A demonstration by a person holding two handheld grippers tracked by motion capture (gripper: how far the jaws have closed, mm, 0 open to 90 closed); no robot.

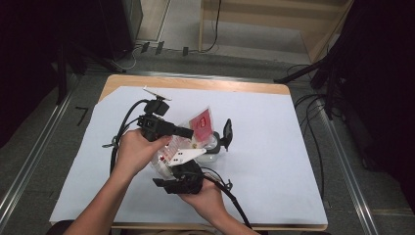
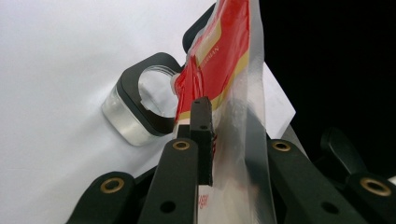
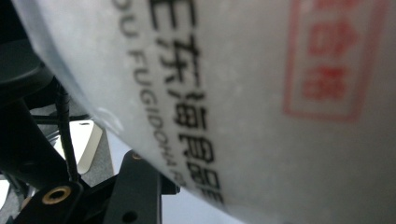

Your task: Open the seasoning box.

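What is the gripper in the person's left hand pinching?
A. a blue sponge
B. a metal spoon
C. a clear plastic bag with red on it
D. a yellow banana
C: in the left gripper view, the left gripper has its black jaws closed on the edge of a clear plastic bag with a red and gold print.

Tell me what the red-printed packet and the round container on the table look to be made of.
Packet: thin clear plastic film, glossy, with a red and gold printed insert; it creases and light passes through its edge. The left gripper is shut on it.
Container: seemingly clear plastic or glass with a matte black rim; the white table cover shows through its wall. Which of the two, the look leaves open.
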